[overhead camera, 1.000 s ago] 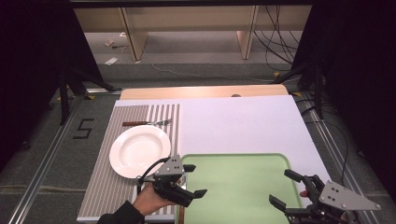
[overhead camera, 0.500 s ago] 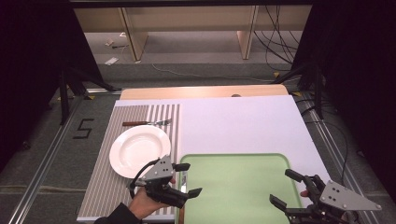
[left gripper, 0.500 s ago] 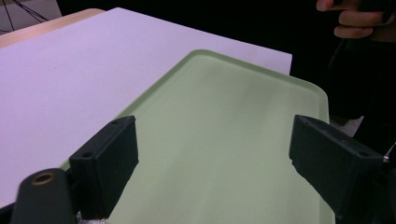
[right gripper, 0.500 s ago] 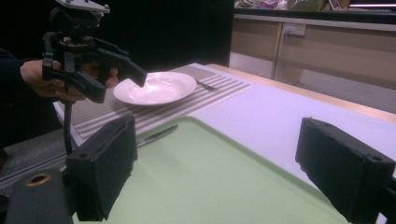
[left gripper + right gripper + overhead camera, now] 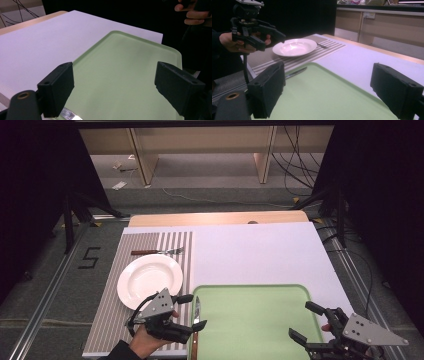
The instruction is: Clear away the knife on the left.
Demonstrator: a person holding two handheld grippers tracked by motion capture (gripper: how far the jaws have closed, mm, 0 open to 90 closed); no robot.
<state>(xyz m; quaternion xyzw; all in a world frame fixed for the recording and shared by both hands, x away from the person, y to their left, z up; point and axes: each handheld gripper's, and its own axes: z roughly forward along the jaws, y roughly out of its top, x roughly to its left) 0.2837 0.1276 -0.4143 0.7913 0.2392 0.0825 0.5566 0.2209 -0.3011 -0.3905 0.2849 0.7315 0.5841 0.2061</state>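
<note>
White tabletop: your left gripper (image 5: 187,312), jaws wide, hovers over the steel knife (image 5: 196,322) at the green plastic tray's (image 5: 250,292) left edge, likely to grasp it; right gripper (image 5: 309,324) waits wide too

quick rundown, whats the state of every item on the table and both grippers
round white plate: empty, upright on the striped mat
flat green tray: empty
metal table knife: lying flat at the tray's left edge
wooden-handled fork: lying flat on the mat beyond the plate
left gripper: open, holding nothing
right gripper: open, holding nothing
</note>
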